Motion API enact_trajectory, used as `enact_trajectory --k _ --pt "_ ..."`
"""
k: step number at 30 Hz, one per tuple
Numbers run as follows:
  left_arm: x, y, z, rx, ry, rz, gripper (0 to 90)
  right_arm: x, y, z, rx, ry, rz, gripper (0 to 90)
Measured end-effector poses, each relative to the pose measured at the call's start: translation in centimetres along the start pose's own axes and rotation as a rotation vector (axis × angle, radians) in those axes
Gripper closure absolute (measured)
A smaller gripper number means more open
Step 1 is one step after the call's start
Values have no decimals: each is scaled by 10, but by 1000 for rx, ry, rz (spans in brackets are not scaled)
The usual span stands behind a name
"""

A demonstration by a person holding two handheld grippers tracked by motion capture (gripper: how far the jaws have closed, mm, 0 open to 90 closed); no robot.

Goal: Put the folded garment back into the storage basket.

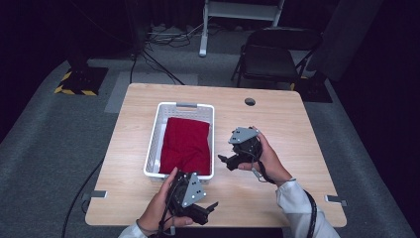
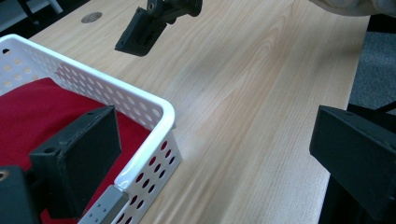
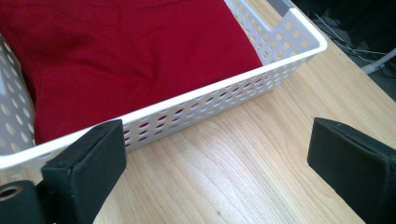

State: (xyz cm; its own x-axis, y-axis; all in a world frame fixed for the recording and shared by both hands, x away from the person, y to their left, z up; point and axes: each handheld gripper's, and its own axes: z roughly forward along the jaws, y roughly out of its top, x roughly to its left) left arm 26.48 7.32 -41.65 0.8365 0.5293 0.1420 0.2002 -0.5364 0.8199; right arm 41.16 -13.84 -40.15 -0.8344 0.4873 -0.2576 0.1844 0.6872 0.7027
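Note:
A white perforated basket point(image 1: 154, 134) stands left of centre on the wooden table point(image 1: 282, 124), with a folded red cloth point(image 1: 185, 144) lying in it. My left gripper point(image 1: 208, 210) hovers near the table's front edge, just in front of the basket's near right corner. In the left gripper view it point(image 2: 215, 163) is open, its left jaw over the cloth point(image 2: 28, 107) and the basket rim point(image 2: 154, 105) between the jaws. My right gripper point(image 1: 227, 161) is held to the right of the basket; it point(image 3: 219, 163) is open and empty, facing the basket wall point(image 3: 210, 93) and cloth point(image 3: 130, 51).
A round cable hole point(image 1: 250, 101) sits in the table's far side. A black chair point(image 1: 270, 54) stands behind the table, with cables and a white frame leg point(image 1: 203, 29) on the floor. Bare wood lies right of the basket. The right gripper's jaw point(image 2: 140, 32) shows in the left gripper view.

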Motion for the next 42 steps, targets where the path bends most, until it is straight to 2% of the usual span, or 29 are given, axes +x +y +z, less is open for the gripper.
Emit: enact_trajectory --k 4,12,22,37,42 --pt "-4 1 1 7 -7 24 22 2 -3 -6 1 -10 -11 48" --pt "-10 1 6 7 -25 36 22 5 -9 -16 11 -25 -38 48" --pt "-17 0 14 37 -52 72 26 10 -19 -23 19 -44 -60 47" --pt "-27 -9 37 115 -99 105 31 12 -48 -29 57 -52 -45 47" --pt "-28 -13 46 134 -107 98 34 12 -58 -30 74 -55 -40 47"
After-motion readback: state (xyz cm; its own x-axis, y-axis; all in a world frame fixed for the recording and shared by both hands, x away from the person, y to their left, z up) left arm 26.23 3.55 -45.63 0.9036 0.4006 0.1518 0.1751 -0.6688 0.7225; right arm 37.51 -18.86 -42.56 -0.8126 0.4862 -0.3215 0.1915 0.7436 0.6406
